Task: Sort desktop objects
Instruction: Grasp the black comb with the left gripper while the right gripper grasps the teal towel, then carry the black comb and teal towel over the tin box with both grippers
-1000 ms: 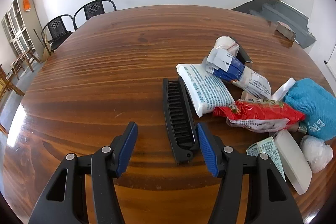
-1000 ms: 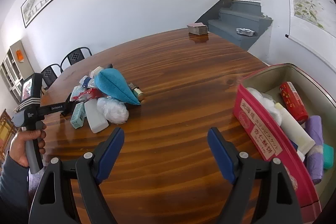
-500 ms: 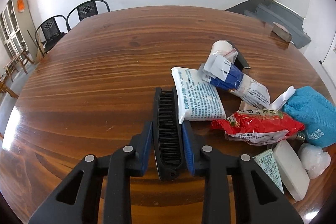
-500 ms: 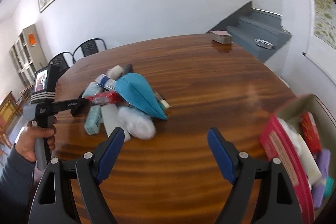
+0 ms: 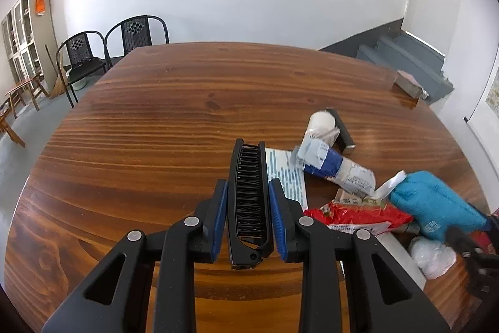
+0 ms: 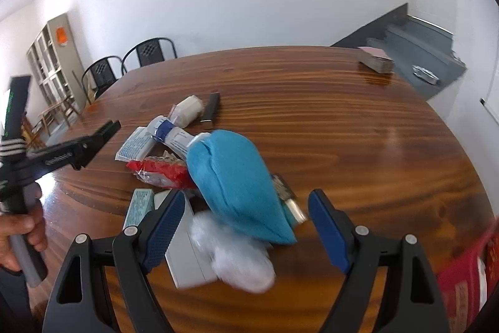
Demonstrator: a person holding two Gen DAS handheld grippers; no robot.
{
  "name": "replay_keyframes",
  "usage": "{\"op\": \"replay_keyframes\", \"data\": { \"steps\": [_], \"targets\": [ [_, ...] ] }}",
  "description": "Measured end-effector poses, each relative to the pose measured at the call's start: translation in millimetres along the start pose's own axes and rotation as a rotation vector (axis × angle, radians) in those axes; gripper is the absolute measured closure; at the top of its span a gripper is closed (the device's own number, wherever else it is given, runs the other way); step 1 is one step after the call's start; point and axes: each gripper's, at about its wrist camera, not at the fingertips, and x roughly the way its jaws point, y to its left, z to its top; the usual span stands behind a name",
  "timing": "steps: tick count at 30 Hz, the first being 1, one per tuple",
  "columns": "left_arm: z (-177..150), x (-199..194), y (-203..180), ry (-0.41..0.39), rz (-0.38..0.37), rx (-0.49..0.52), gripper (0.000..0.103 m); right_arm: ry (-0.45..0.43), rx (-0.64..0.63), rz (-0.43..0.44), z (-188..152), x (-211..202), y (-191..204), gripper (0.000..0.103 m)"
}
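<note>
Left claw [image 5: 247,219] is clamping the black folding comb [image 5: 248,202], long axis running straight out along its fingers, above the table [image 5: 156,120]; right claw [image 6: 241,228], open, is nearing the blue pouch [image 6: 237,180].

My left gripper [image 5: 248,222] clamps a black folding comb [image 5: 248,205] at lower centre of the left wrist view, its bristled face up and its long axis pointing away from me. Right of it lies a white printed packet [image 5: 288,177], then a white and blue tube [image 5: 335,169], a red snack packet [image 5: 358,216] and a blue cloth pouch [image 5: 436,213] at the right edge. In the right wrist view the blue pouch [image 6: 237,183] fills the centre, resting on the pile, with a white crumpled bag [image 6: 234,255] and a flat white box [image 6: 187,255] below it, between my right gripper's [image 6: 246,234] spread fingers.
</note>
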Motion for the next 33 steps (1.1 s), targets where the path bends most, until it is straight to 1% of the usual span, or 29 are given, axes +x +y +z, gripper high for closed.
{"op": "replay_keyframes", "data": {
  "steps": [3, 5, 6, 9, 15, 20, 21, 26, 33],
  "targets": [
    [2, -3, 1, -0.004, -0.009, -0.008, 0.074, 0.018, -0.02, -0.015, 4, 16, 4, 0.018],
    [2, -3, 1, -0.003, -0.012, -0.008, 0.074, 0.039, -0.008, -0.007, 5, 25, 3, 0.02],
    [1, -3, 0, -0.002, -0.013, -0.007, 0.074, 0.049, 0.005, 0.0, 4, 28, 1, 0.031],
    [1, -2, -1, 0.004, -0.018, -0.007, 0.074, 0.071, 0.033, 0.03, 1, 29, -3, 0.05],
    [-3, -4, -8, 0.007, -0.035, 0.008, 0.074, 0.026, 0.066, 0.036, -6, 4, -12, 0.065],
    [-7, -11, -19, -0.001, -0.061, 0.034, 0.074, -0.012, 0.113, 0.058, -14, -20, -22, 0.073],
    [-7, -13, -21, -0.001, -0.066, 0.038, 0.074, -0.019, 0.124, 0.065, -16, -26, -23, 0.075],
    [-9, -22, -32, -0.012, -0.092, 0.059, 0.074, -0.079, 0.157, 0.076, -21, -54, -28, 0.079],
    [-16, -34, -47, -0.019, -0.126, 0.091, 0.074, -0.16, 0.186, 0.041, -21, -94, -40, 0.085]
  ]
}}
